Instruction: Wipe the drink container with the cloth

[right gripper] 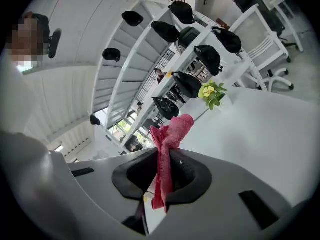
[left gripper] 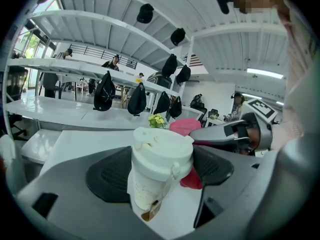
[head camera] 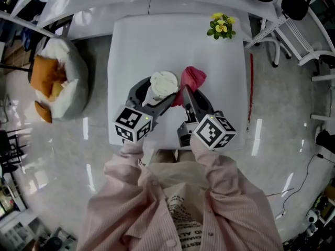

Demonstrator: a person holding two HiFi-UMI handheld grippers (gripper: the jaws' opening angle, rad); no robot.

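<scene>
The left tongs (left gripper: pixel 162 173) pinch the drink container (left gripper: pixel 161 156) by its body, one dark pad on each side; it is a white cup with a white lid shut on it, so its contents are hidden; it leans to one side, its wall shows brownish stains, and a small brown tag (left gripper: pixel 149 211) hangs near its base, with no writing legible. The right tongs (right gripper: pixel 162 176) are pressed together on the pink cloth (right gripper: pixel 171 133), which bunches above them and hangs below; in the head view the cloth sits just beside the cup's right side. Both forearms, in pink striped sleeves (head camera: pixel 230 187), reach forward side by side and converge over the white table (head camera: pixel 157 41); a pot of yellow flowers (head camera: pixel 221 26) stands at its far right corner.
</scene>
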